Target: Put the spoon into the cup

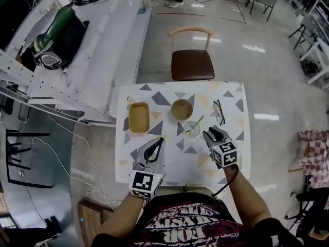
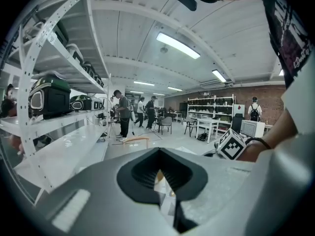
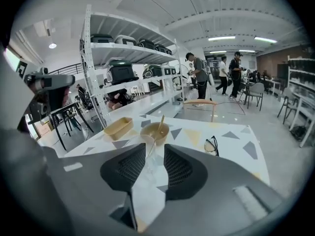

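Seemingly level right hand-held gripper [image 1: 213, 134]

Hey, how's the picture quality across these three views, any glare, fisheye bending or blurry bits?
Head view: bright glare patches sit on the floor, while the table is evenly lit and sharp. Left gripper view: strong fisheye bows the shelving, and the jaws up close look soft. Right gripper view: the same bowing, black corners, and the clear cup is faint against the table.
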The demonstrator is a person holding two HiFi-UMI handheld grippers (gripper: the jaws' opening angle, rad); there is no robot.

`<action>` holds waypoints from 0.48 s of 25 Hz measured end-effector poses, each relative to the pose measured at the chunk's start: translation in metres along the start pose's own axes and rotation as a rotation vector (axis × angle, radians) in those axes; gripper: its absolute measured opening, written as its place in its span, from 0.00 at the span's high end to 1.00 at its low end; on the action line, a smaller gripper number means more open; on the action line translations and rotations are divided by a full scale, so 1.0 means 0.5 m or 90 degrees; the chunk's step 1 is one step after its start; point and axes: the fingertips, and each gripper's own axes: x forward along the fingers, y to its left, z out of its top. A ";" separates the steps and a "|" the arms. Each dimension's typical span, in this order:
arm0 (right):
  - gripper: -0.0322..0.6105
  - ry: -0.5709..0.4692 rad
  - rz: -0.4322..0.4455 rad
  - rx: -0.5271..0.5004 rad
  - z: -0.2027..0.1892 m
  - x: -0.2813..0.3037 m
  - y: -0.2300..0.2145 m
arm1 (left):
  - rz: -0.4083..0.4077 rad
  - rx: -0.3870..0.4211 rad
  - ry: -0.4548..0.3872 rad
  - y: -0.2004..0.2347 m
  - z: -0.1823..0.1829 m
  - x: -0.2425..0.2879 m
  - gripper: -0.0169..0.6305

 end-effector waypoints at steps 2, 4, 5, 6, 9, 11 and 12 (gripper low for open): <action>0.73 -0.029 0.009 -0.015 0.017 -0.043 0.011 | 0.010 -0.002 -0.017 -0.010 0.009 -0.010 0.97; 0.76 -0.064 0.016 -0.037 0.040 -0.089 0.025 | 0.019 0.006 -0.038 -0.020 0.025 -0.021 0.97; 0.79 -0.083 0.016 -0.049 0.053 -0.113 0.032 | 0.021 0.016 -0.048 -0.027 0.033 -0.026 0.97; 0.82 -0.104 0.014 -0.062 0.067 -0.136 0.038 | 0.023 0.030 -0.057 -0.034 0.040 -0.030 0.97; 0.89 -0.171 0.009 -0.094 0.109 -0.206 0.058 | 0.024 0.057 -0.063 -0.055 0.051 -0.041 0.97; 0.91 -0.207 0.010 -0.110 0.135 -0.248 0.073 | 0.028 0.064 -0.067 -0.067 0.059 -0.049 0.97; 0.91 -0.222 0.011 -0.118 0.146 -0.267 0.080 | 0.029 0.065 -0.072 -0.073 0.066 -0.055 0.97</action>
